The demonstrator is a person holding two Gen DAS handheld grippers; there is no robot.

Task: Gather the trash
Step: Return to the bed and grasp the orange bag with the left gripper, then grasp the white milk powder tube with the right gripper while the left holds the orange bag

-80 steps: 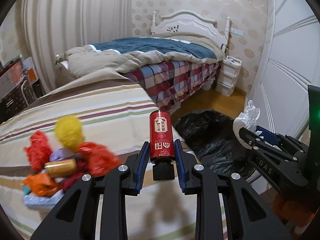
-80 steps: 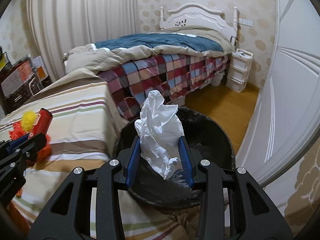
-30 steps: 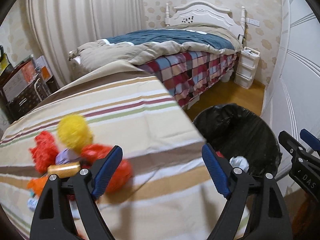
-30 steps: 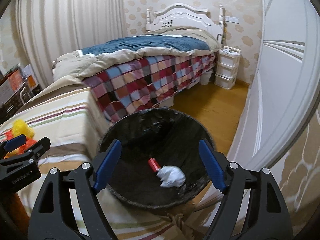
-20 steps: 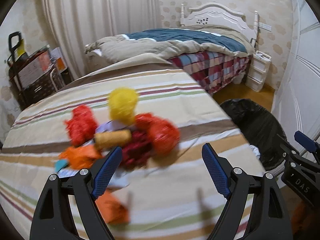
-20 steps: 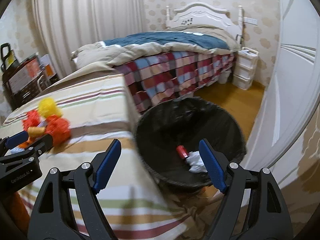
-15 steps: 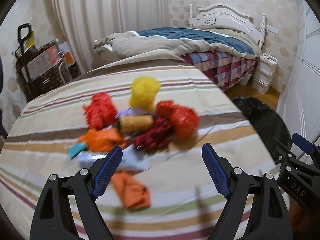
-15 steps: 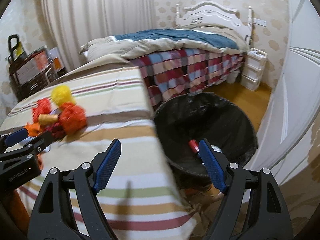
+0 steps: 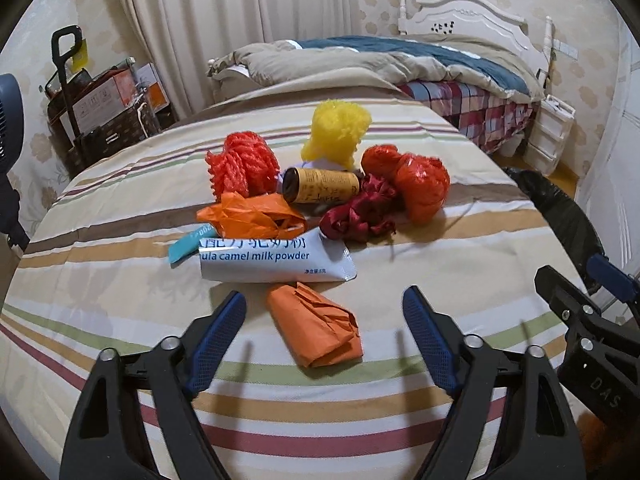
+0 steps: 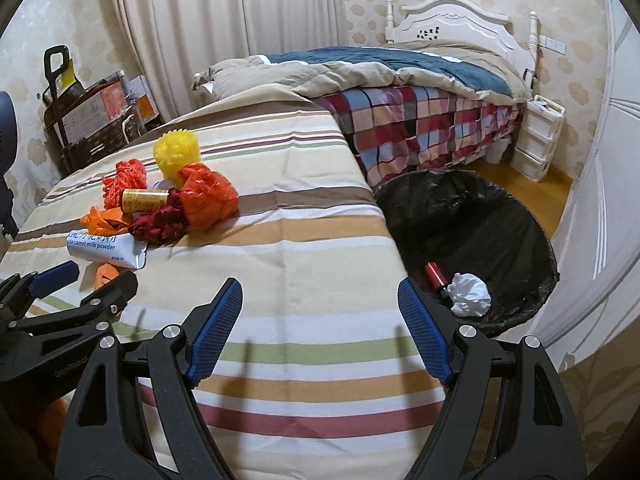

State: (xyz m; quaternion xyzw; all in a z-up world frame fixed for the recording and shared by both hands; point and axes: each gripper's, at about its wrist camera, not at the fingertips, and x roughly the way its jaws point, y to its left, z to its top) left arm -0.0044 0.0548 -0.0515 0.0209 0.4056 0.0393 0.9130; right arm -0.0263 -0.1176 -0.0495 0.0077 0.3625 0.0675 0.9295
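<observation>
A pile of trash lies on the striped tablecloth [image 9: 440,264]: a folded orange paper [image 9: 316,330], a white milk powder pouch [image 9: 276,258], a gold can [image 9: 320,185], an orange bag [image 9: 248,216], red ribbon [image 9: 360,216], red-orange netting [image 9: 242,166], a red-orange bag [image 9: 420,186] and a yellow net ball [image 9: 338,130]. My left gripper [image 9: 324,336] is open, straddling the orange paper just above it. My right gripper [image 10: 318,320] is open and empty over the cloth. The black-lined bin [image 10: 472,240] holds a red can [image 10: 436,274] and a white crumpled tissue [image 10: 468,294].
A bed with a plaid cover [image 10: 420,116] stands behind. A white drawer unit [image 10: 536,138] is by the wall. A cart with boxes [image 9: 100,108] is at the left. A white door [image 10: 608,160] is at the right.
Both grippers let go of the red can and the tissue, which now lie in the bin. Both then swung left from the bin toward the trash pile.
</observation>
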